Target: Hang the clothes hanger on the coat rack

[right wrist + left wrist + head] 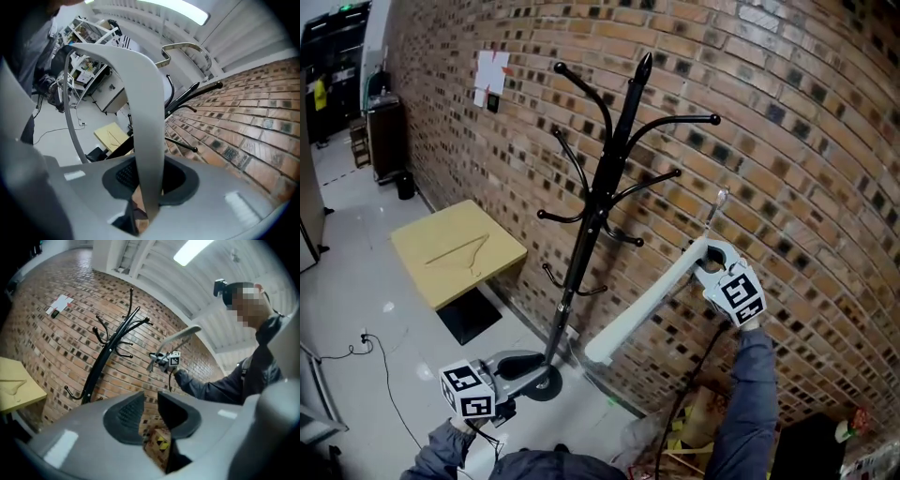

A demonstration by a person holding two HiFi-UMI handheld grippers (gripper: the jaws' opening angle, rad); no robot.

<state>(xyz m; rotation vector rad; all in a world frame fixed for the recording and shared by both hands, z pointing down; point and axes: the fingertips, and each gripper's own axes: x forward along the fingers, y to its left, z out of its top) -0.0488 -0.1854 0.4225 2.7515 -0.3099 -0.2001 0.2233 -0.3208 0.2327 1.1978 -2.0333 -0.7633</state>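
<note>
Right gripper (711, 264) jaws clamped on pale grey plastic clothes hanger (642, 305), pinching the flat body close under the neck, with the strip running straight through between the pads in the right gripper view. Grip near the neck probably so the metal hook (718, 204) stays free and points up, ready to drop over a peg. Hanger is in the air to the right of the black coat rack (598, 202), close to the brick wall (806, 122), not touching the rack; the hook is about level with the rack's middle pegs, and its long arm slopes down-left toward the rack base. Hanger look: wide, smooth, curved band, one piece, slim bent silver hook; looks light and rigid. Left gripper (151, 401) is low near the rack foot with jaws partly apart and nothing between them, only a cardboard box seen far behind the gap; likely just kept out of the way. Yellow table (502, 267) is left of the rack with a wooden hanger (461, 253) lying flat on it, untouched. Hanging not yet done: the hook has to go over a peg tip.
</note>
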